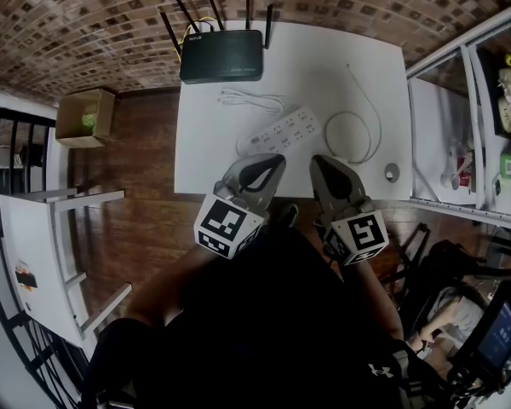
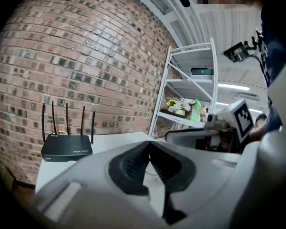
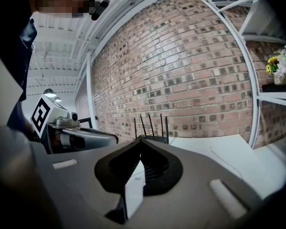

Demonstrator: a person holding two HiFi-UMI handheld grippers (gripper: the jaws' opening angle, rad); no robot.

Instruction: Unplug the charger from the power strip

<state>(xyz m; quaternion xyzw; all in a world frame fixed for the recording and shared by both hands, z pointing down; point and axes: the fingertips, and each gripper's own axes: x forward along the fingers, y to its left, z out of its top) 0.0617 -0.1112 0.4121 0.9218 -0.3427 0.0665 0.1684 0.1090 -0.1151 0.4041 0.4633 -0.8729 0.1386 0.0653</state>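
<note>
- Cardboard box [image 1: 85,116] and white stool [image 1: 43,237] sit on the floor at far left, well apart from the worktop [image 1: 204,160]. Neither is in the way.
- Router [image 1: 222,55] is at upper centre, with a coiled cord [image 1: 252,101] between it and the strip. If the strip gets dragged, that cord would probably pull taut and tug at the router.
- Left claw [image 1: 275,158] is at lower centre over the near worktop edge, jaws pressed together, nothing in them.
- Power strip [image 1: 281,129] lies diagonally mid-frame, loose on the worktop. Whether a charger plug sits in it is too small to tell, so the scene fits plugged in or already out. If it's in, a one-claw pull likely lifts the unanchored strip.
- Right claw [image 1: 321,159] is just right of the left one, also pressed together and empty.
- Looped cable [image 1: 327,133] lies right of the strip, with a round puck [image 1: 392,172] near the worktop's near edge. Yanking the cable could sweep the puck off.
- Shelf unit [image 1: 460,126] is at far right, clear of the worktop.
</note>
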